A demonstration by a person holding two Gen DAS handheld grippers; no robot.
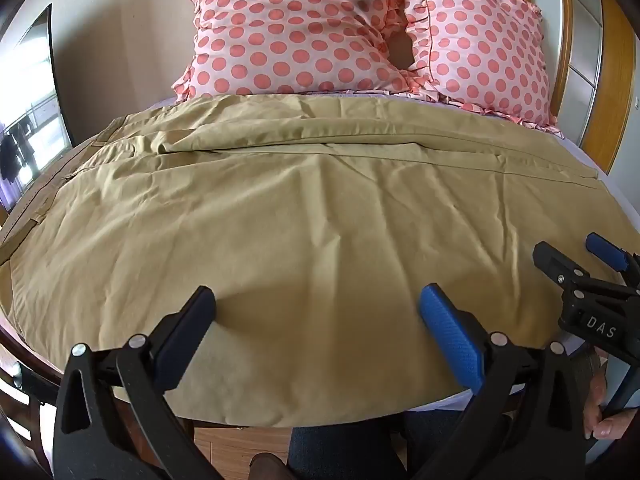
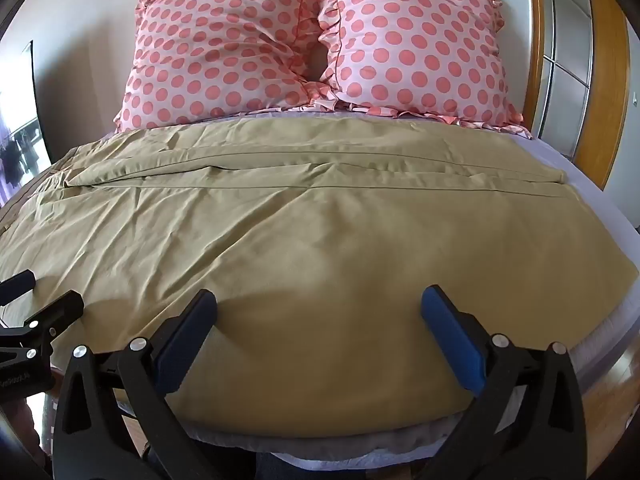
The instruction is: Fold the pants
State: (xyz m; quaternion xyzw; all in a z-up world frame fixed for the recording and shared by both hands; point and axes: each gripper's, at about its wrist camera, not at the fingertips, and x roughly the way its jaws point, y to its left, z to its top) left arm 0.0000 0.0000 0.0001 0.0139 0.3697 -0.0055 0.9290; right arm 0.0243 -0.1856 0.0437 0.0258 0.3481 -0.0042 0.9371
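Matt creased khaki cloth pants (image 1: 280,220), soft polka-dot cloth pillows (image 2: 312,48), glossy wooden door frame (image 2: 536,40)

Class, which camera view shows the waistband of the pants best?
Left wrist view: the waistband with its belt loops runs down the left edge. In the right wrist view only a sliver of it shows at the far left.

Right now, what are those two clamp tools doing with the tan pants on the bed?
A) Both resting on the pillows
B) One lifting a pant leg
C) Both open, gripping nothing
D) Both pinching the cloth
C: the left gripper and right gripper both have their jaws spread apart above the pants, which lie flat.
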